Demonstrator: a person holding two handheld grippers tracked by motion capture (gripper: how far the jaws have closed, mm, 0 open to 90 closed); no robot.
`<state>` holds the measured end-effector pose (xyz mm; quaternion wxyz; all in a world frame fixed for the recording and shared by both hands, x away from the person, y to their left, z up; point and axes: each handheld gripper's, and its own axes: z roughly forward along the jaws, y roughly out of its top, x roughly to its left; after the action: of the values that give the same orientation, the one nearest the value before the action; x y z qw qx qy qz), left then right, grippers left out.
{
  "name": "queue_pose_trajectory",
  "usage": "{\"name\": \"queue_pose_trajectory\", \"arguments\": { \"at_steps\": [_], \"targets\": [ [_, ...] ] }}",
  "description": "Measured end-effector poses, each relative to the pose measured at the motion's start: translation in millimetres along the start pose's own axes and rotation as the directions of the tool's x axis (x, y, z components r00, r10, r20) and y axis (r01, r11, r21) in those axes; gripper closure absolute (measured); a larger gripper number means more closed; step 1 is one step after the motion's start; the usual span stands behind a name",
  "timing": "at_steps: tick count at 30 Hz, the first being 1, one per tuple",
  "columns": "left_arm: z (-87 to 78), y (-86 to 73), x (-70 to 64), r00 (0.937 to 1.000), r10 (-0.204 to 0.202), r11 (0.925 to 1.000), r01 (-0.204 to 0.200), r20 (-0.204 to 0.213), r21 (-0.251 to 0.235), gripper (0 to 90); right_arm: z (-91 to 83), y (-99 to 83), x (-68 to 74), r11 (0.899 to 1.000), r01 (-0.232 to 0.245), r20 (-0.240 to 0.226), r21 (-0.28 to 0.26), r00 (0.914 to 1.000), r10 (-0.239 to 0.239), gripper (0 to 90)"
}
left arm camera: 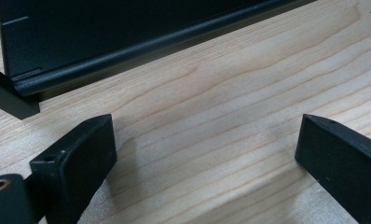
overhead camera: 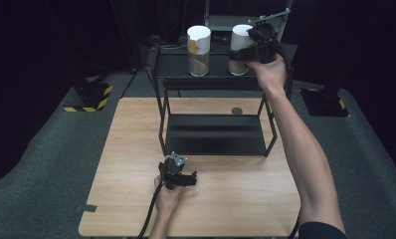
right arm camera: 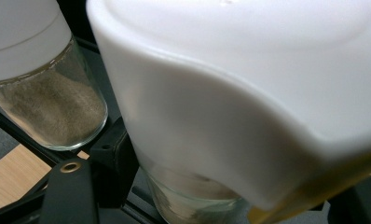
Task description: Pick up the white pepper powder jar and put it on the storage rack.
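Two glass jars with tall white lids stand on the top shelf of a black metal rack [overhead camera: 213, 79]. The left jar [overhead camera: 198, 50] [right arm camera: 39, 93] holds brownish powder. My right gripper [overhead camera: 242, 54] [right arm camera: 235, 186] is raised at the right jar [overhead camera: 240, 47] [right arm camera: 249, 93], which sits between its jaws. One black finger [right arm camera: 111, 158] presses the glass just below the lid. The other jaw is mostly hidden behind the jar. My left gripper [overhead camera: 188, 179] [left arm camera: 207, 140] lies low on the wooden table [overhead camera: 236, 199], open, with bare wood between its jaws, in front of the rack's lower shelf [left arm camera: 104, 42].
A small dark round disc [overhead camera: 237, 110] lies on the table behind the rack's lower shelf [overhead camera: 213, 134]. Grey carpet surrounds the table, with black stands carrying yellow-black tape [overhead camera: 89, 97] at the far left and far right.
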<state>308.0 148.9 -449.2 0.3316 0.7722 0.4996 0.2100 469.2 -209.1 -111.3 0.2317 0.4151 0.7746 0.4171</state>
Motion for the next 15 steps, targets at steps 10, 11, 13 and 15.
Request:
{"name": "queue_pose_trajectory", "arguments": {
  "at_steps": [10, 11, 13, 15],
  "targets": [
    [0.0, 0.0, 0.1, 1.0, 0.001, 1.0, -0.001, 0.0, 0.0, 5.1, -0.6, -3.6, 5.3, 1.0, 0.01, 0.019, -0.015, 0.9998, -0.01, 28.3],
    [0.0, 0.0, 0.0, 1.0, 0.001, 1.0, -0.001, 0.0, 0.0, 5.1, -0.8, -4.3, 4.9, 1.0, 0.011, 0.016, -0.019, 0.9998, -0.011, 27.3],
    [0.0, 0.0, 0.0, 1.0, 0.002, 1.0, -0.002, -0.001, 0.0, 5.1, -0.9, -4.8, 3.9, 1.0, 0.011, 0.009, -0.023, 0.9999, -0.011, 23.7],
    [0.0, -0.1, -0.1, 1.0, -0.001, 1.0, 0.001, 0.0, 0.0, 5.1, -1.0, -4.2, 2.0, 1.0, -0.001, -0.006, -0.02, 1.0, 0.001, 19.9]
  ]
}}
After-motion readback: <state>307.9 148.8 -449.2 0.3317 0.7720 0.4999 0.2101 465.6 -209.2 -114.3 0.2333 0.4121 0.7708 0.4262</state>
